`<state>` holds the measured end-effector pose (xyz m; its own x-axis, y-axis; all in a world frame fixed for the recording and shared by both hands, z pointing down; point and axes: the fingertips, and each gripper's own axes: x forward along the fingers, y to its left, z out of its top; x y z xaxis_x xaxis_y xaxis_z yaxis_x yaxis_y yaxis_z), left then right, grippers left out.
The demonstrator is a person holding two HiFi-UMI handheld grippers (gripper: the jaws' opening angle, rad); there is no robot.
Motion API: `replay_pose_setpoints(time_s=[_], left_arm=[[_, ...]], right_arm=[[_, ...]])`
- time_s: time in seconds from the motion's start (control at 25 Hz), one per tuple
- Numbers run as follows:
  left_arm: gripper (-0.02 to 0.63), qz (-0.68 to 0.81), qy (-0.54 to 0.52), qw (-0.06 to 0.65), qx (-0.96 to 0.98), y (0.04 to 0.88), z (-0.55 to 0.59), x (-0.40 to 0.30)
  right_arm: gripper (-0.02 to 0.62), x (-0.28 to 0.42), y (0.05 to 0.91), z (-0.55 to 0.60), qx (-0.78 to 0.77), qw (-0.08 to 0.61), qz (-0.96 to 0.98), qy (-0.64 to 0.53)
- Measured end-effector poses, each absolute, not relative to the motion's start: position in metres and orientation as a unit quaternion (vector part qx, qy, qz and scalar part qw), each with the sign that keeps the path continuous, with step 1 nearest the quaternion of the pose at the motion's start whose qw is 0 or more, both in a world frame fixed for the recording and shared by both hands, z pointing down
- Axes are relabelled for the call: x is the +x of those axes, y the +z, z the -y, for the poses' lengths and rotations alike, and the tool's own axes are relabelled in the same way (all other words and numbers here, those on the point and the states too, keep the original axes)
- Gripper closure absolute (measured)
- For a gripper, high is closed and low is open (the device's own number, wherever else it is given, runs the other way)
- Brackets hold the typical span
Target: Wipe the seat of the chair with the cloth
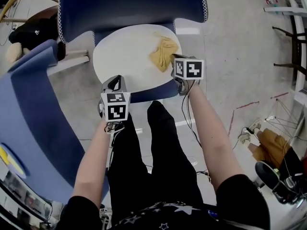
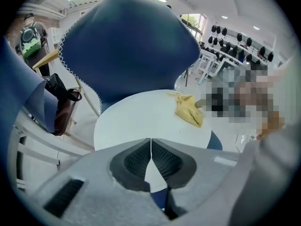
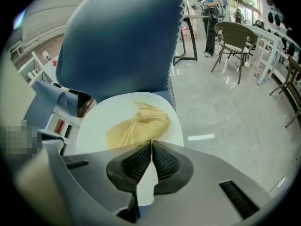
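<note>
The left gripper (image 2: 150,142) had its jaws pressed together, the ribbed pads meeting at the tips with nothing between them. It hovered at the front edge of the white seat (image 2: 138,121) on the person's left (image 1: 114,84), well apart from the cloth (image 2: 189,109).

The right gripper (image 3: 151,142) also had its jaws closed tip to tip. Those tips sat right at the near edge of the yellow cloth (image 3: 136,126); whether they nipped a fold of it could not be told. In the head view this gripper (image 1: 175,60) touched the cloth's right side, at the seat's right rim.

The cloth (image 1: 163,51) lay crumpled and bunched on the right half of the round seat (image 1: 122,51), its long axis running roughly from the front edge towards the blue backrest (image 1: 129,4), a thinner tail pointing to the rear. The rest of the seat was bare white. A second blue chair (image 1: 33,114) stood to the person's left.
</note>
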<state>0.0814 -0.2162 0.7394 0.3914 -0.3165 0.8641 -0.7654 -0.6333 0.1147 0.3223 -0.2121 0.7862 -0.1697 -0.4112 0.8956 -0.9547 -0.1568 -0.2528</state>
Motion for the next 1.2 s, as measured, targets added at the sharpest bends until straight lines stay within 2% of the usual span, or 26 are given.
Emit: replay_pose_setpoints(time_s=[0.32,0.6,0.88,1.2], left_arm=[[0.584,0.340,0.433,0.256,0.794,0.736,0.214,0.084],[0.584,0.346,0.422,0.263,0.796,0.730,0.213,0.080],[0.584,0.361,0.413,0.265,0.793,0.715,0.213,0.049],[0.584,0.398,0.401,0.276,0.778,0.711,0.211,-0.026]], right_arm=[[0.586,0.364,0.779,0.188,0.628,0.263,0.542,0.492],[0.588,0.347,0.748,0.197,0.622,0.225,0.581,0.474],[0.588,0.275,0.709,0.212,0.581,0.213,0.642,0.452],[0.588,0.128,0.672,0.226,0.485,0.199,0.730,0.439]])
